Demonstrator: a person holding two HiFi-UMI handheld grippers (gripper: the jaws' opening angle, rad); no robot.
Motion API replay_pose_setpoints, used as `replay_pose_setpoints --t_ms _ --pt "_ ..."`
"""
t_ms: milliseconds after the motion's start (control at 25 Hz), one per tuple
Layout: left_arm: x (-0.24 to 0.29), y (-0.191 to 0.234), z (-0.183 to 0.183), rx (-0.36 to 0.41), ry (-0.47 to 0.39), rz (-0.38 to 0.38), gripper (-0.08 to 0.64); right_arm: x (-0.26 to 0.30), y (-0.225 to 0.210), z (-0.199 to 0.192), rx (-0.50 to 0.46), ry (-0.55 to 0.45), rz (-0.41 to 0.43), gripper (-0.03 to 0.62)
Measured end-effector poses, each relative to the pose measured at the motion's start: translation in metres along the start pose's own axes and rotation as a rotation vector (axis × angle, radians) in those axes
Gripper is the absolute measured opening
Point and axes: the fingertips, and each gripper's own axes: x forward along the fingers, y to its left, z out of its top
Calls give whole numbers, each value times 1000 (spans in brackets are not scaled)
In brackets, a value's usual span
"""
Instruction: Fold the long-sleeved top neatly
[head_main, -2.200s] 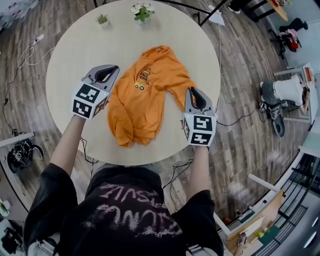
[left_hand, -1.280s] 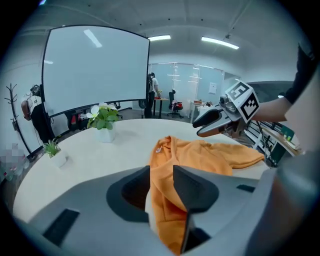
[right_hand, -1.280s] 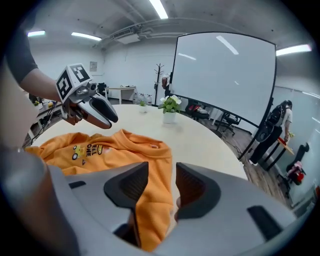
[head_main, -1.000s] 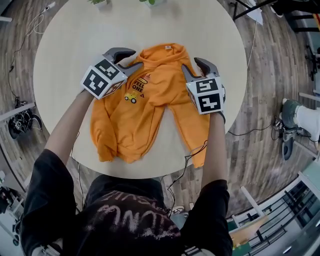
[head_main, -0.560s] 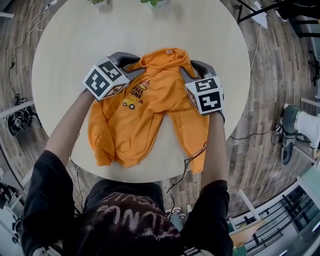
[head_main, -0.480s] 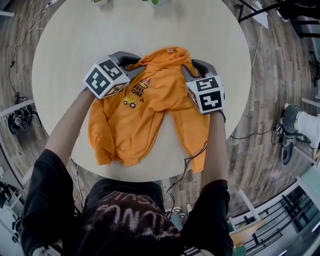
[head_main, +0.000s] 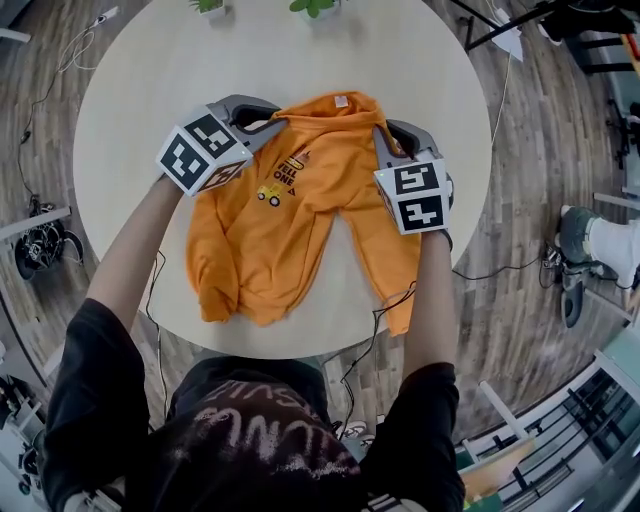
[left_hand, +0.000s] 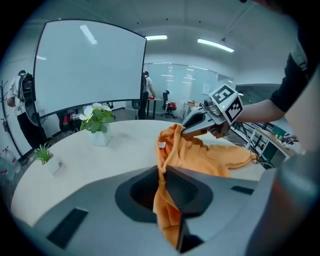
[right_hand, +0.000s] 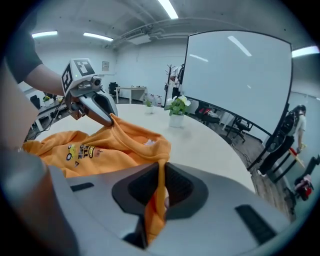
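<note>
A person (head_main: 250, 440) in a dark printed shirt leans over a round, pale bench (head_main: 140, 90), with both arms reaching across its near edge.

An orange long-sleeved top (head_main: 290, 220) lies front-up on the bench's near half. A small yellow vehicle print and some lettering show on the chest. The top's long axis runs from the bench's near edge toward its far edge, with the hem toward the person and the collar pointing away. The garment is tilted a little, so the hem sits toward the bench's left side. One sleeve (head_main: 390, 265) runs back along the bench's right side, and its cuff hangs over the near rim. The other sleeve is bunched against the body on the bench's left side.

Around the bench's middle, the left tool (head_main: 270, 115) has just been closing. It now pinches a fold of orange cloth at one shoulder, with its jaws narrow on the fabric. The right tool (head_main: 386, 135) has also just been closing and clamps the other shoulder the same way. The neck opening, with a white label inside, sags between the two tools.

Two small containers stand at the bench's far edge. A white pot (left_hand: 100, 136) holds a leafy plant with white flowers. A smaller pot (left_hand: 51, 166) holds a spiky green tuft.
</note>
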Motion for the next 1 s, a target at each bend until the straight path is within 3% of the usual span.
replay_pose_setpoints --t_ms 280,1000 --pt "-52 -10 32 97 -69 23 54 -53 14 37 -33 -67 -91 35" --pt "-244 -85 94 388 -238 100 54 -223 117 131 -105 -220 -317 35"
